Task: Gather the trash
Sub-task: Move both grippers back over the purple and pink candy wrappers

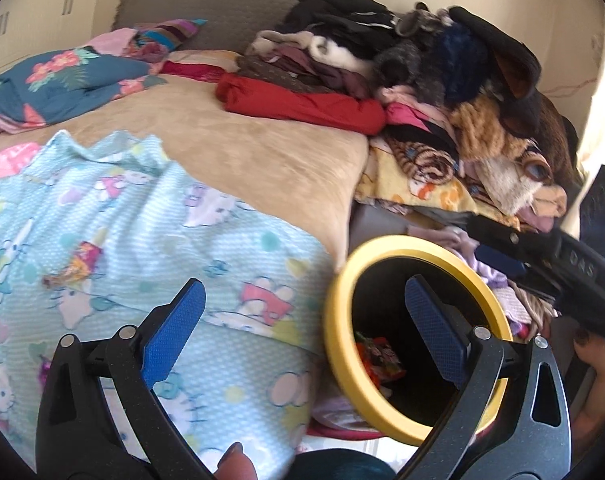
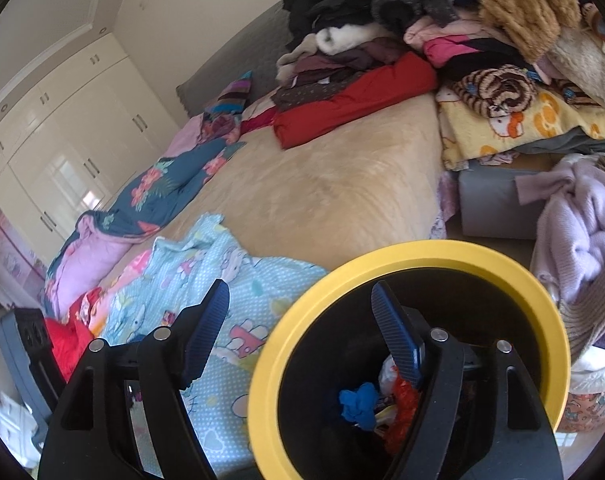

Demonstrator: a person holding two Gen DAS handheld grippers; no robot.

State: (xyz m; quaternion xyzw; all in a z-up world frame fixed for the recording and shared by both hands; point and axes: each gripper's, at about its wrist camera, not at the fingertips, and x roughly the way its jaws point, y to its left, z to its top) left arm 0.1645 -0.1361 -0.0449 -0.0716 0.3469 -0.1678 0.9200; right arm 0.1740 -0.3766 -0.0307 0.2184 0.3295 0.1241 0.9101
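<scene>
The trash bin (image 2: 406, 364) is standing upright beside the bed (image 2: 334, 184), its round mouth facing up under a yellow rim (image 2: 262, 360). Being round, it is showing no long axis that I can make out. Inside the black bin, in my right view, a crumpled blue scrap (image 2: 358, 404), something red and frilly (image 2: 402, 412) and a pale wrapper (image 2: 388, 372) are lying together at the bottom; in my left view only a printed red wrapper (image 1: 378, 360) is showing there.

I am holding my right gripper (image 2: 298, 316) tilted downward over the bin, its fingers (image 2: 394, 332) spread well apart and gripping nothing, one over the bin's mouth and the other over the light blue cartoon blanket (image 2: 222, 280). I am holding my left gripper (image 1: 302, 324) tilted downward too, fingers (image 1: 174, 328) standing wide and empty, straddling the bin's near rim. My thumb tip (image 1: 234, 462) is showing at the bottom edge.
</scene>
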